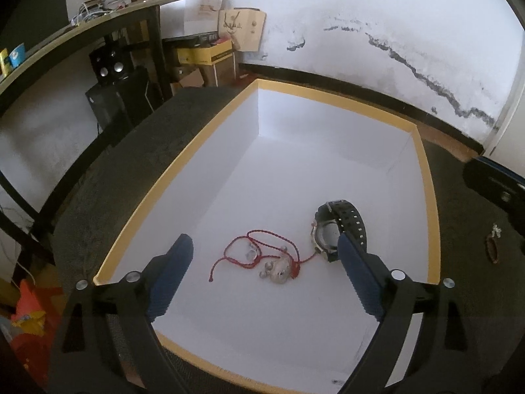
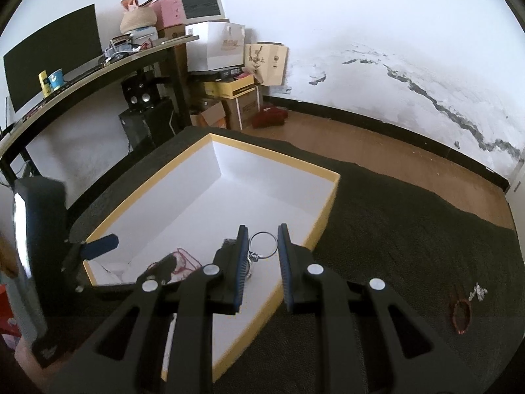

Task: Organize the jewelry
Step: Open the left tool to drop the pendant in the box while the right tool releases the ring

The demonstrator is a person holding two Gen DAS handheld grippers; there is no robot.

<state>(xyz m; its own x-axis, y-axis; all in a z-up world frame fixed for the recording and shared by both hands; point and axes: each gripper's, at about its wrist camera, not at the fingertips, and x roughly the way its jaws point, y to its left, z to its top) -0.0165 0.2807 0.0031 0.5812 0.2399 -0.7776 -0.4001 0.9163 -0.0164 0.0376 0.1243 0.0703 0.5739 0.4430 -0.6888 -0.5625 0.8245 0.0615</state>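
Both wrist views look steeply down along their fingers, close over the yellow-rimmed box (image 1: 430, 197). Shared: box (image 2: 229, 141), dark worktop (image 2: 393, 229), desk at upper left.

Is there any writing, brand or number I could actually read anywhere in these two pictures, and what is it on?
None can be read.
White carton: orange print, too blurred.
Brown paper bag: a dark drawing and a round mark, no legible letters.
Yellow box: a dark strip of print, too small.
Watch in the tray: face shows nothing legible.
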